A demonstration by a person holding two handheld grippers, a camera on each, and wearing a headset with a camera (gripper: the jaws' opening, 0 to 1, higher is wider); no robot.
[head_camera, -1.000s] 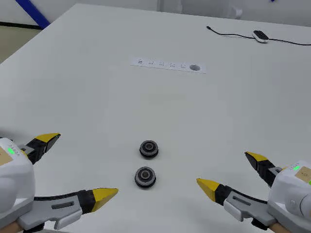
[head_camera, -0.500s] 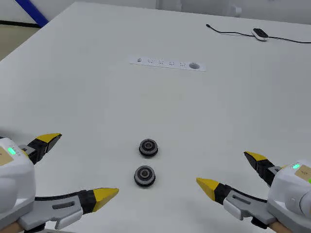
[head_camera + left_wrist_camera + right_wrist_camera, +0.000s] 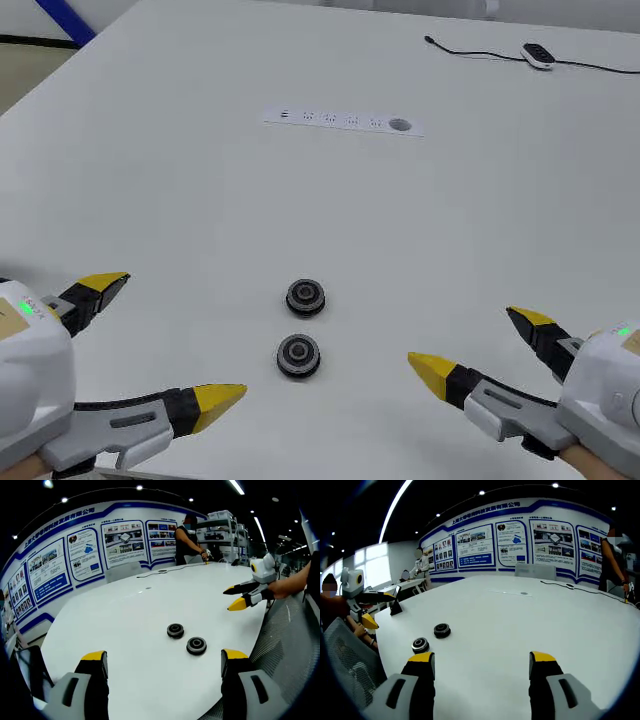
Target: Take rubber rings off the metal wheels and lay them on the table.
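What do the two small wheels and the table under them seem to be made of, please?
Near wheel and far wheel: greyish shiny centres suggest metal; matte black outer bands look like rubber. Table: smooth, white, faintly glossy, perhaps laminate.

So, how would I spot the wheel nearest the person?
Find the large white table. Between the yellow-tipped left tool and right tool lie two small round dark metal wheels. Yours is the nearer wheel, closer to the person than the farther wheel.

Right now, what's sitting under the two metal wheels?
Just the bare white table: the near wheel and the far wheel lie flat on it. Their undersides are hidden, so anything thin beneath cannot be ruled out.
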